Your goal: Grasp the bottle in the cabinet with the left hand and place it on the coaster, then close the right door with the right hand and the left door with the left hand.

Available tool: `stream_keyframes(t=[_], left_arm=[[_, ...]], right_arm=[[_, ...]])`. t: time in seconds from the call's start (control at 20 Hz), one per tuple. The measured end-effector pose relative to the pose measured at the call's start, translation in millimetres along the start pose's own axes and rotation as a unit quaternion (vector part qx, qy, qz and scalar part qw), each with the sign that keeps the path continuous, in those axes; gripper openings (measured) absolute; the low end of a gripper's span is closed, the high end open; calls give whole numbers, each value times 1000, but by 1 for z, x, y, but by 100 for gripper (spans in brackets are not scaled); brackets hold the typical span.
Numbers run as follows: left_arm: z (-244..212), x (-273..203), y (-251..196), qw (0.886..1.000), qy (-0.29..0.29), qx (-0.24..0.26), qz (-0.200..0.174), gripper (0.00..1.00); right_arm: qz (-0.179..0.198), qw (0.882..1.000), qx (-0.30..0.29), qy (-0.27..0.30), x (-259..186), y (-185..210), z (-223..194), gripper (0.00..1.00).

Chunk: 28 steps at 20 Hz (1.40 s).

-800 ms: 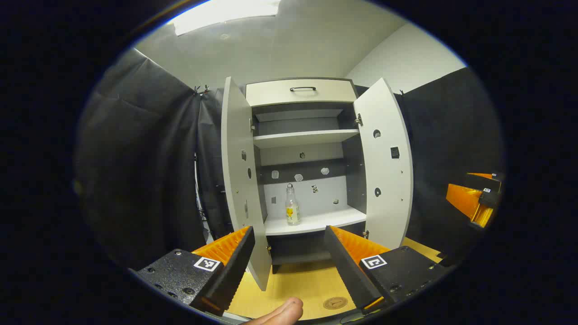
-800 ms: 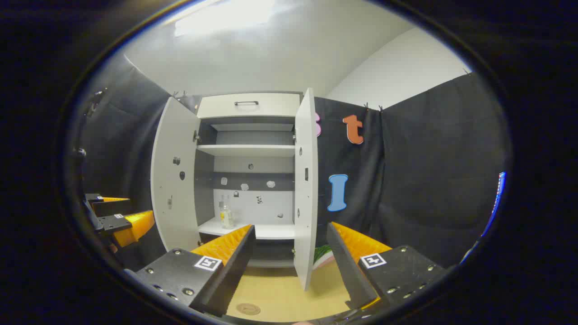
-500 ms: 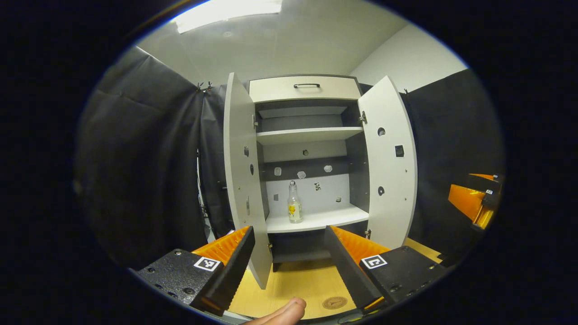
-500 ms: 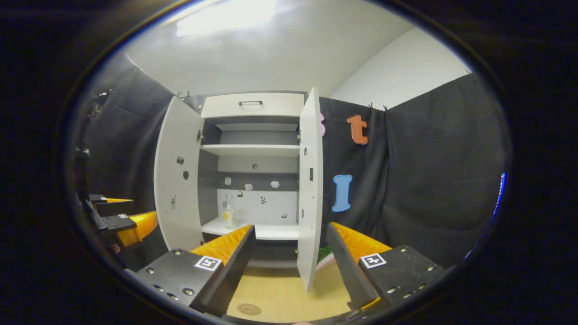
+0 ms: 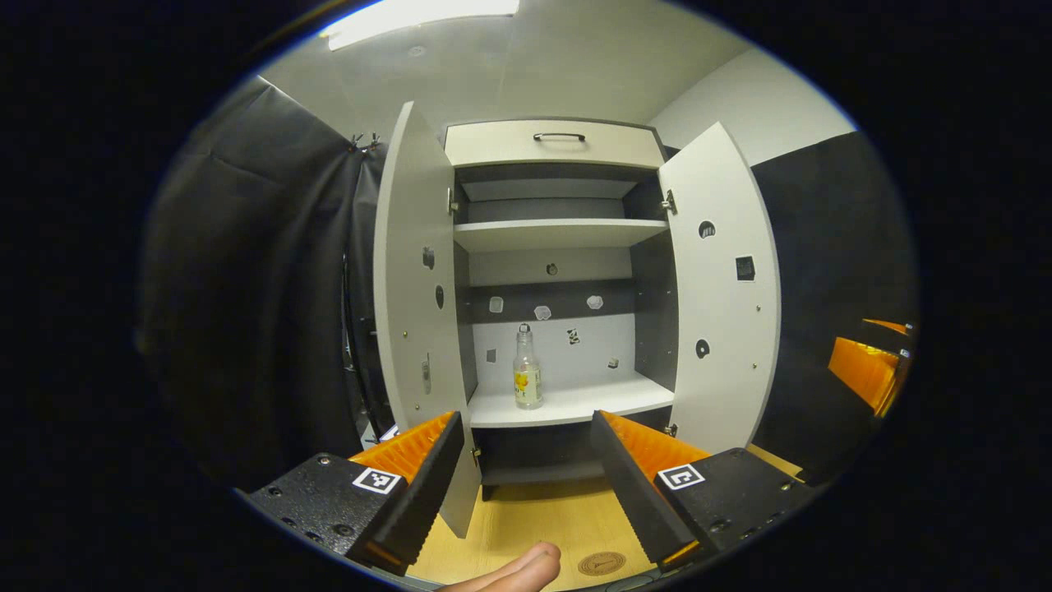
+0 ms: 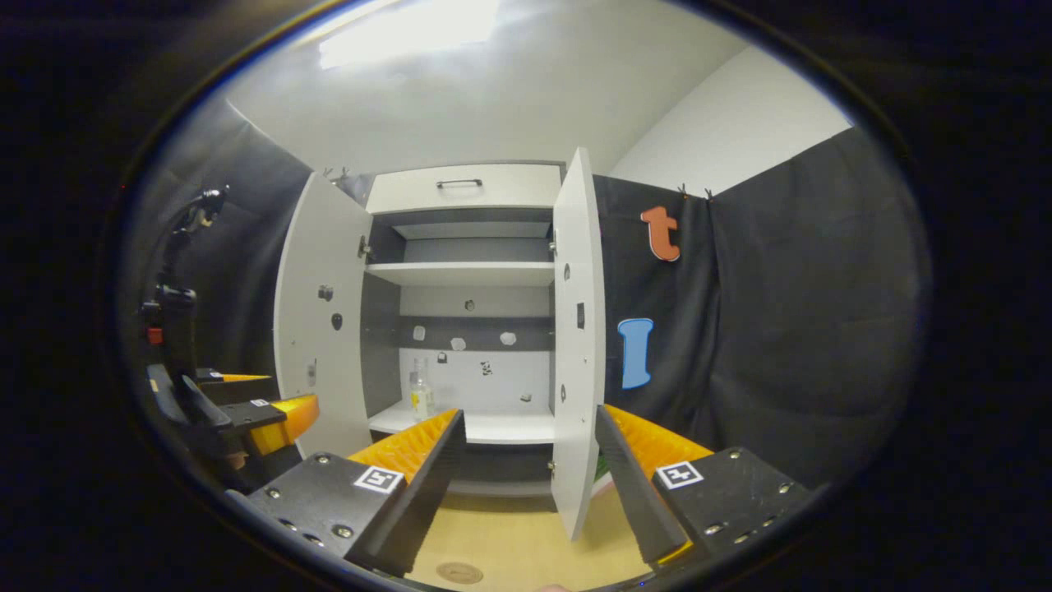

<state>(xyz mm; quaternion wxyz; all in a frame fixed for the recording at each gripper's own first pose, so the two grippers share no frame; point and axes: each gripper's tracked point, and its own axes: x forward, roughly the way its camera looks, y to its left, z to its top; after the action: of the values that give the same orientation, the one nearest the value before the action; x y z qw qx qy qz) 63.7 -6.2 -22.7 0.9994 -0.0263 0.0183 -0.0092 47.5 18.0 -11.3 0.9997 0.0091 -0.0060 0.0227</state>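
Your coaster is cut by the near edge of the left gripper view. In the right gripper view the bottle is too small to read, and the left gripper is cropped at the far left.

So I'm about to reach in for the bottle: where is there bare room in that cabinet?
The lower shelf is bare from the bottle across to the right wall; the upper shelf is bare too. It is tighter left of the bottle, near the left door.
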Motion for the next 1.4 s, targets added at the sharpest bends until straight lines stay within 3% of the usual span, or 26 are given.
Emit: stream_keyframes(t=[0.3,0.55,0.85,1.1,1.15,1.4], left_arm=[[-3,71,-1,1000,4,-22,-17,98],[-11,143,3,1000,-7,-25,-9,98],[-34,235,7,1000,-1,-21,-1,98],[-53,307,4,1000,-1,-30,-9,99],[-59,321,5,1000,4,-21,-6,99],[-85,374,9,999,25,-26,11,99]], right_arm=[[-6,1000,-1,-2,30,9,-4,96],[-28,1000,-2,8,53,12,-16,96],[-23,1000,-8,0,74,29,-17,96],[-33,999,24,14,80,40,-42,99],[-33,999,29,20,83,41,-47,94],[-60,998,11,16,92,25,-51,96]])
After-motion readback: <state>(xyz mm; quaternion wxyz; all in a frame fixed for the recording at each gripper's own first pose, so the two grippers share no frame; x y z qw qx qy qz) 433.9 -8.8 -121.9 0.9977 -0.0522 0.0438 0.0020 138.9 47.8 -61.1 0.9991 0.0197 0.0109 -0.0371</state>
